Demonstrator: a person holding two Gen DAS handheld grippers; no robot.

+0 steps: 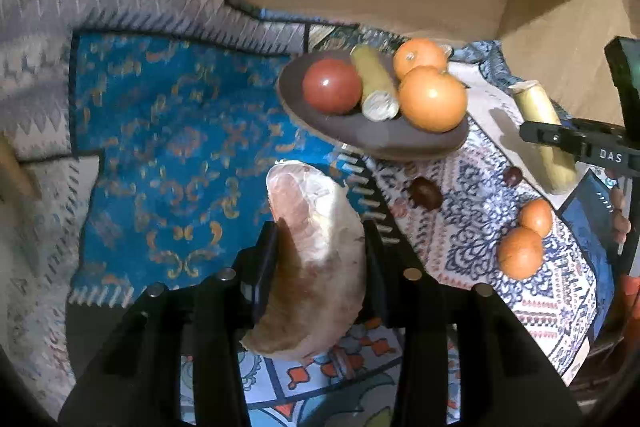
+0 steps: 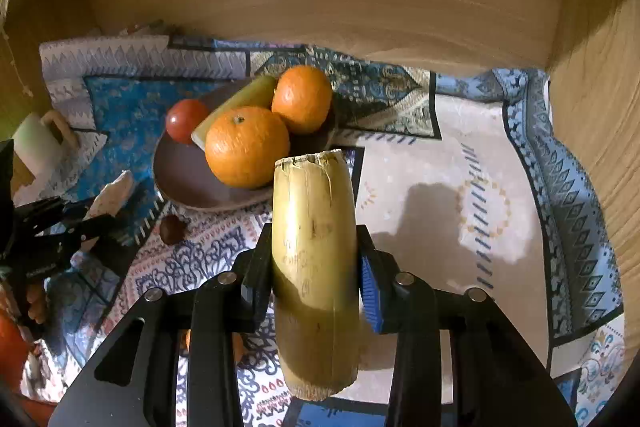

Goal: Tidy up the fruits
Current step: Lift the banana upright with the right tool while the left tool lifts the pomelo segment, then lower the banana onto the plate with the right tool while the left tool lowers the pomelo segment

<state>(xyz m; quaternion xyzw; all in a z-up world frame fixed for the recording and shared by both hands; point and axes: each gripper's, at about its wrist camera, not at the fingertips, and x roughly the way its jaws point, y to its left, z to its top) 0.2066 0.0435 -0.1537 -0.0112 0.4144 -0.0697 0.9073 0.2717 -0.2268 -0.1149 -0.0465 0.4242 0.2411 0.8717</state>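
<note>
A brown plate [image 1: 400, 141] on the patterned cloth [image 1: 160, 131] carries two oranges [image 1: 433, 98], a tomato [image 1: 331, 86] and a cane piece [image 1: 374, 83]. The left gripper [image 1: 320, 247] clamps a pale pinkish wedge [image 1: 316, 259]; the right gripper [image 2: 316, 267] clamps a sugarcane stalk [image 2: 314, 267]. Only the left view shows two loose oranges [image 1: 520, 251].
</note>
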